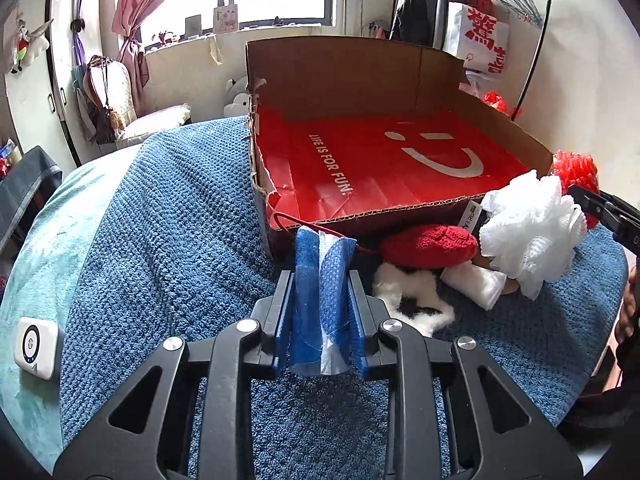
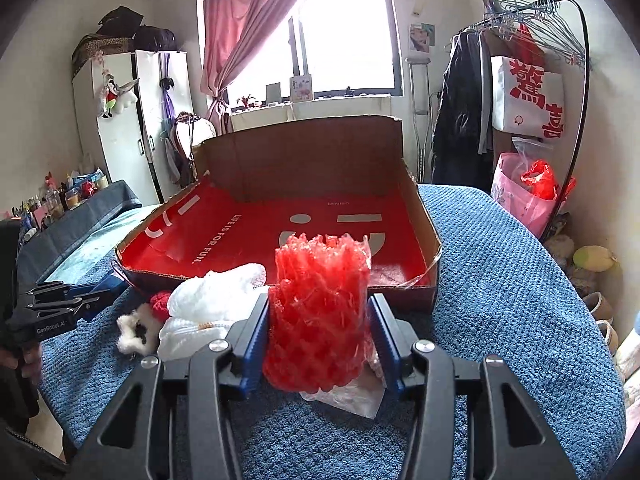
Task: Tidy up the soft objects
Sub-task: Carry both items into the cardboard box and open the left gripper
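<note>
Left wrist: our left gripper clamps a folded blue bubble-wrap sheet at lower centre, long axis pointing up-frame toward the cardboard box, red liner reading "LIFE IS FOR FUN." | Right wrist: our right gripper squeezes an upright red foam-net sleeve, centre frame; "GenRobot.AI" lower left.

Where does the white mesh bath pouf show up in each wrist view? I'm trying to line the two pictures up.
Left wrist: the white mesh pouf sits at right of centre, beside the near right corner of the cardboard box.
Right wrist: white mesh pouf lies left of centre, before the box's near edge, left of the red foam net.
Shared landmark: the box's red smiley liner.
</note>
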Tool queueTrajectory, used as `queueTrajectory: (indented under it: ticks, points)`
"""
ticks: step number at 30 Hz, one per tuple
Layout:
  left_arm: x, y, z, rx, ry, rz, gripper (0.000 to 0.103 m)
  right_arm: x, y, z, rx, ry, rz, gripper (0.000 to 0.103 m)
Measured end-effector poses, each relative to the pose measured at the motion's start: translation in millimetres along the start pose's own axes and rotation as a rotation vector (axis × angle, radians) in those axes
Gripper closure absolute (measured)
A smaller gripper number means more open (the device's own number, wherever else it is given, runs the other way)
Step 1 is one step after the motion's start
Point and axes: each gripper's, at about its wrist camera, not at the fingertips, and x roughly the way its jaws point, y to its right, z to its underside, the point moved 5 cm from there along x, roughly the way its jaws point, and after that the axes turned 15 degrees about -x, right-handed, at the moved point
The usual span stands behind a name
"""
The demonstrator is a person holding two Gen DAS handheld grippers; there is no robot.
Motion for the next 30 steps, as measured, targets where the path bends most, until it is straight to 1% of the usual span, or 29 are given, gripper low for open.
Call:
queueTrajectory:
  ticks: [5,8,12,16,18,21,23,25,28,30]
  points:
    - [-7,5,-2,0.007,0.012,0.014,0.08,-1,1,0,0.002,0.001,0.001,0.052]
    - [-17,9,-11,0.007,0.042,0.039,0.08,-7,2,-9,-0.012,0.027,0.004,0.052]
    - [-25,21,-42,0.026,0.096,0.08,0.08,-6,6,-40,-0.045,0.07,-0.02,0.051]
    - [-18,39,-81,0.055,0.113,0.136,0.08,17,8,-77,-0.078,0.07,-0.071,0.051]
    - [-7,49,-101,0.064,0.099,0.164,0.08,36,9,-97,-0.091,0.04,-0.099,0.05]
    - [26,63,-130,0.067,0.026,0.19,0.08,79,15,-125,-0.072,-0.03,-0.138,0.05]
    - [54,72,-147,0.076,-0.014,0.177,0.08,114,16,-138,-0.055,-0.102,-0.182,0.05]
    - [81,80,-160,0.075,-0.046,0.17,0.08,149,19,-145,-0.035,-0.172,-0.2,0.05]
    - [121,92,-174,0.058,-0.118,0.184,0.08,190,26,-150,0.011,-0.252,-0.238,0.05]
    - [142,100,-178,0.059,-0.146,0.172,0.08,216,33,-151,0.038,-0.306,-0.248,0.05]
